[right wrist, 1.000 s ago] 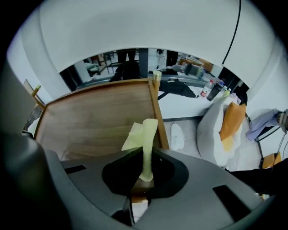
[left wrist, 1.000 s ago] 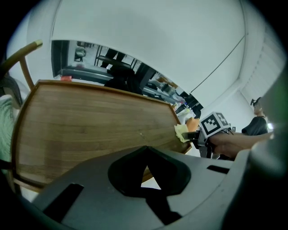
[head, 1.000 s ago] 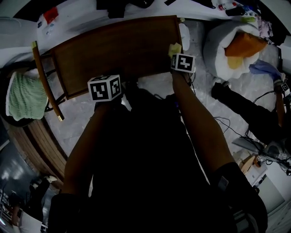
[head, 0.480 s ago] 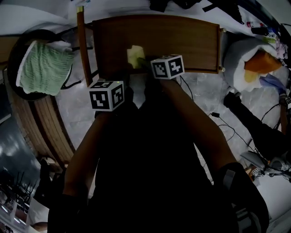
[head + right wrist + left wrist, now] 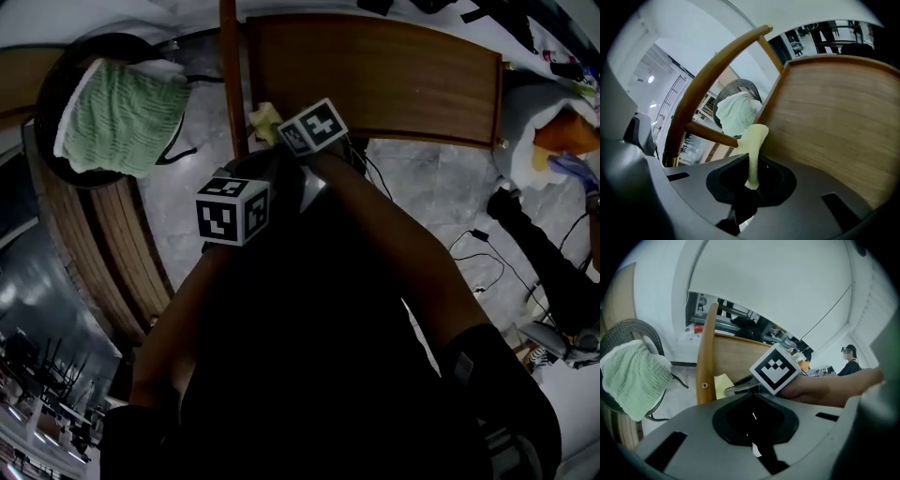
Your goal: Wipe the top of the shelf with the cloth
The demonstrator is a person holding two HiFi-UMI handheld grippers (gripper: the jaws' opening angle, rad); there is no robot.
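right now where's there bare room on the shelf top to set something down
The shelf top is bare from the cloth across to its right edge. Only the left front corner is crowded: the right tool holds the cloth there, beside the wooden post.

1. The brown wooden shelf top is a smooth board with fine straight grain and a low satin sheen.
2. The pale yellow cloth is soft, matt fabric.
3. The green ribbed towel is coarse, matt knit.
4. The right gripper has a smooth, matt shell of grey plastic.
5. The grey marbled floor looks hard and faintly glossy.
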